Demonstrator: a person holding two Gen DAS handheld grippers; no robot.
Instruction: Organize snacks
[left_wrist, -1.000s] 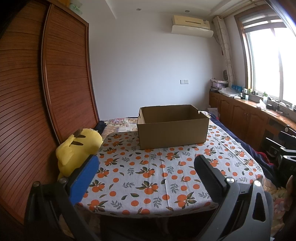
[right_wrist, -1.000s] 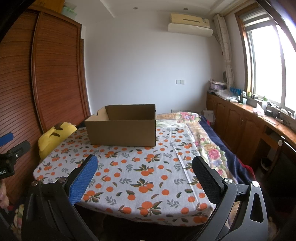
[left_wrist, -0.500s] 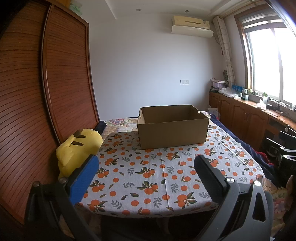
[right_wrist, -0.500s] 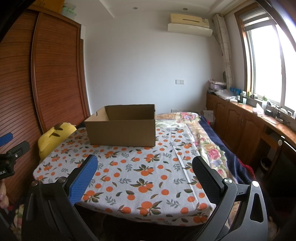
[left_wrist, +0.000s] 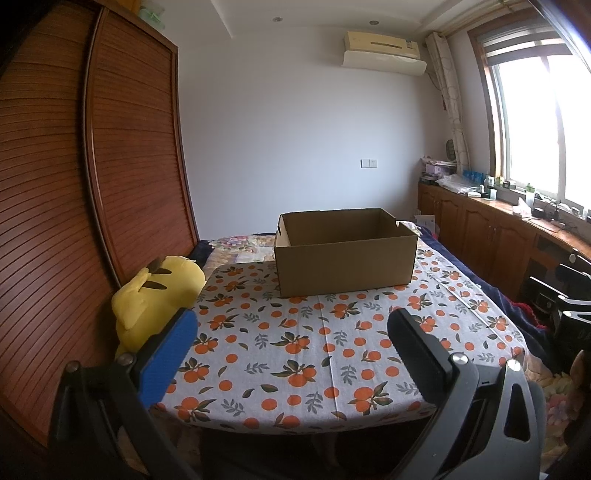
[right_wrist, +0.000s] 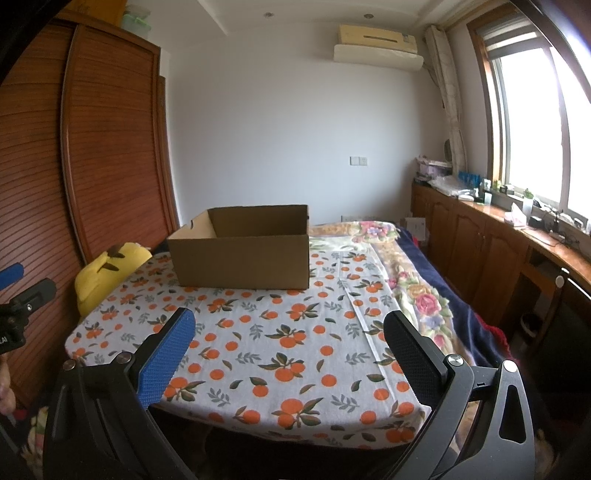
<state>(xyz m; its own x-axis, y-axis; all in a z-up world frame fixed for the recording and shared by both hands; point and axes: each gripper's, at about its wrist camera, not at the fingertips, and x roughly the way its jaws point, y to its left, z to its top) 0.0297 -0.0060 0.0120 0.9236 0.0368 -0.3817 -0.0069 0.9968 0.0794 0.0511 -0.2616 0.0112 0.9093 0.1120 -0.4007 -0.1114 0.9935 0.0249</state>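
One box (left_wrist: 345, 254), brown cardboard, open at the top, standing upright on the far half of the table (left_wrist: 295, 354). Seen also from the right wrist (right_wrist: 242, 247), there toward the left side of the table (right_wrist: 295, 332). Inner walls bare as far as visible; floor of the box hidden by the near wall. No snacks visible on the cloth or elsewhere in either view.

One cloth on the table, white with oranges and leaves. One yellow plush toy (left_wrist: 155, 295) just beside the left edge of the table, between table and wardrobe (left_wrist: 74, 184); visible from the right wrist too (right_wrist: 107, 273).

Left gripper (left_wrist: 291, 328) at the near edge of the table, two fingers spread wide, one blue pad (left_wrist: 170, 354) and one black, nothing between them. Right gripper (right_wrist: 288, 328) the same: fingers wide apart, one blue pad (right_wrist: 166, 362), one black, holding nothing. Both well apart from the box.

Behind the table one bed with flowered blanket (right_wrist: 413, 280). On the back wall one air conditioner (left_wrist: 384, 51) and one switch plate (left_wrist: 369, 163). At the right one window (left_wrist: 535, 122) above a row of low wooden cabinets (left_wrist: 480, 232), with small items on top, too small to count.
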